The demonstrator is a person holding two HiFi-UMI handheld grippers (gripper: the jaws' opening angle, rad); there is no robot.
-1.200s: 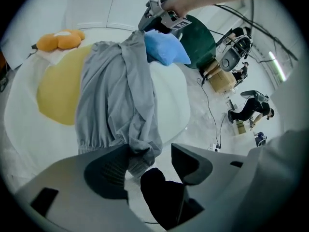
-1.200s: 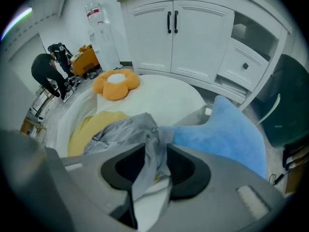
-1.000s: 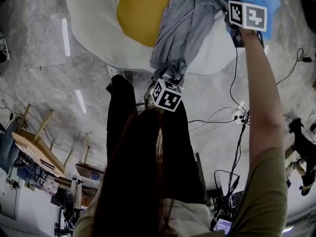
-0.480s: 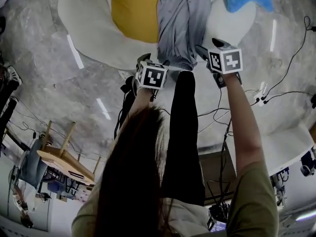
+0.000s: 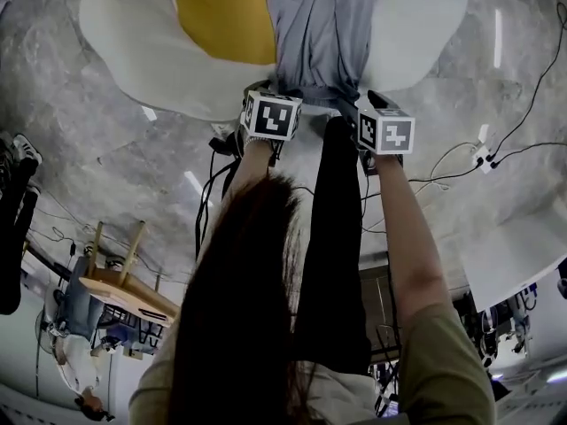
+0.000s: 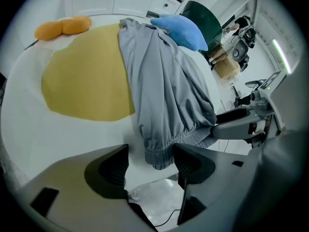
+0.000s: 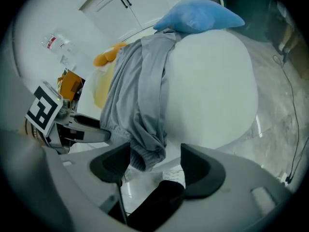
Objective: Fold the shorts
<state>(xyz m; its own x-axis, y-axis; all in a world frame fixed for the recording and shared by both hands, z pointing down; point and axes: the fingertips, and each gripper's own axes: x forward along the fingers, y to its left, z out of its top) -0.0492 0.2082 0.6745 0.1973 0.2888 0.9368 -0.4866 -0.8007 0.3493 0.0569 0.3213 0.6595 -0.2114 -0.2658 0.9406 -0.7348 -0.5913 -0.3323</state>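
While the grey shorts (image 5: 314,34) lie lengthwise over the white egg-shaped cushion (image 5: 133,60), beside its yellow patch (image 5: 221,16), their gathered waistband (image 6: 161,153) hangs at the cushion's near edge, facing both grippers. The left gripper (image 6: 152,166) has its jaws apart. One waistband corner shows in the gap between them, close to the right-hand pad, and neither pad presses on it. The right gripper (image 7: 154,166) has just been opening its jaws, which stand wide. The other waistband corner lies between them, nearest the left-hand pad and well clear of the other. A blue pillow (image 7: 198,14) rests at the shorts' far end.
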